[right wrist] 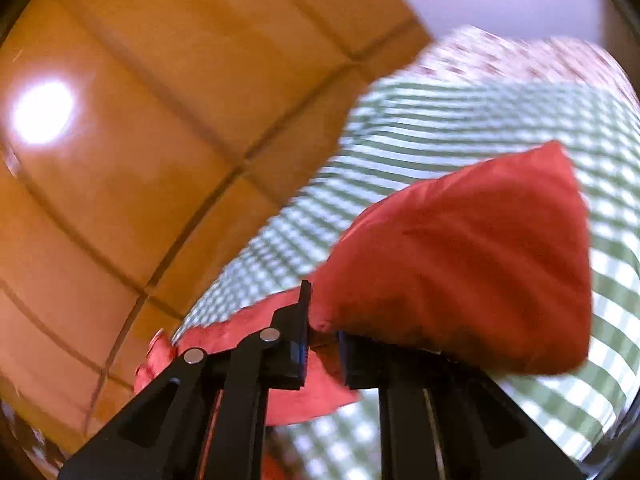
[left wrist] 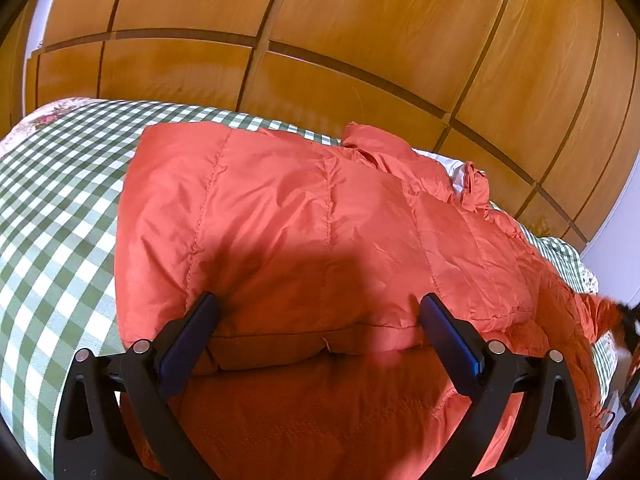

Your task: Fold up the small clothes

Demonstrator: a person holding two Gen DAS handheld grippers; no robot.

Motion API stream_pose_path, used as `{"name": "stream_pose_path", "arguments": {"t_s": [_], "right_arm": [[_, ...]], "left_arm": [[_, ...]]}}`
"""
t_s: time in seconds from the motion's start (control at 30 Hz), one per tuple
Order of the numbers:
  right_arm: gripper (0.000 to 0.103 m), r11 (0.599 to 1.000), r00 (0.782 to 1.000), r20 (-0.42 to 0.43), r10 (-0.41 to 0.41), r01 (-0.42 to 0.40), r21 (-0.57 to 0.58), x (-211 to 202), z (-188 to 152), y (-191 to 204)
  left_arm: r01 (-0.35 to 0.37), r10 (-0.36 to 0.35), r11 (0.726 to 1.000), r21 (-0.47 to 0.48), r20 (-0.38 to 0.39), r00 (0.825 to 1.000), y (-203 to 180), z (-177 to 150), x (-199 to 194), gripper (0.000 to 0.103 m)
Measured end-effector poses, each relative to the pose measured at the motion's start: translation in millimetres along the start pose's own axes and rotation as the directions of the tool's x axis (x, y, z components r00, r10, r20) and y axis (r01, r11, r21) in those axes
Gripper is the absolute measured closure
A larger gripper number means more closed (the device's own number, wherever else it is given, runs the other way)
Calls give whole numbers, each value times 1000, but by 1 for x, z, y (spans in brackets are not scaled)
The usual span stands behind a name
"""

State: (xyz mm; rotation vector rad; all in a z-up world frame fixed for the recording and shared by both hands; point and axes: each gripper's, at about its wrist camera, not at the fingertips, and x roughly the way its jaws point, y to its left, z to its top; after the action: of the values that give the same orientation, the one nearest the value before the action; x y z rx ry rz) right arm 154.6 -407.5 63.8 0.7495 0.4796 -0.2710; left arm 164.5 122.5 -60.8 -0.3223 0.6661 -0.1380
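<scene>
An orange quilted puffer jacket (left wrist: 304, 220) lies spread on a green-and-white checked bedcover (left wrist: 52, 200). In the left wrist view my left gripper (left wrist: 318, 304) is open, its two fingers wide apart over the jacket's near folded edge, holding nothing. In the right wrist view, which is motion-blurred, my right gripper (right wrist: 322, 336) is shut on a part of the orange jacket (right wrist: 472, 264) and holds it lifted above the bedcover (right wrist: 440, 128). The right finger is mostly hidden under the cloth.
A wooden panelled wardrobe (left wrist: 320, 20) stands just behind the bed and also shows in the right wrist view (right wrist: 140, 140). A floral cloth (left wrist: 44, 116) lies at the bed's far left corner. A white wall (left wrist: 616, 256) is at the right.
</scene>
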Motion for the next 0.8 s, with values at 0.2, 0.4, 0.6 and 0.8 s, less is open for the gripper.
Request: {"name": "stream_pose_path", "arguments": {"t_s": [0.2, 0.4, 0.6, 0.8], "right_arm": [[92, 928, 987, -77, 144, -162, -336, 10, -42, 119], [91, 750, 937, -291, 192, -331, -572, 51, -138, 214], [13, 545, 853, -522, 3, -439, -714, 95, -246, 230], [2, 551, 923, -382, 45, -341, -761, 56, -228, 208]], "left_arm": [[20, -20, 1000, -17, 0, 1000, 3, 0, 0, 4], [36, -36, 999, -32, -2, 999, 5, 0, 1, 4], [47, -48, 998, -45, -5, 999, 6, -1, 2, 4], [37, -37, 998, -42, -3, 999, 6, 1, 1, 4]]}}
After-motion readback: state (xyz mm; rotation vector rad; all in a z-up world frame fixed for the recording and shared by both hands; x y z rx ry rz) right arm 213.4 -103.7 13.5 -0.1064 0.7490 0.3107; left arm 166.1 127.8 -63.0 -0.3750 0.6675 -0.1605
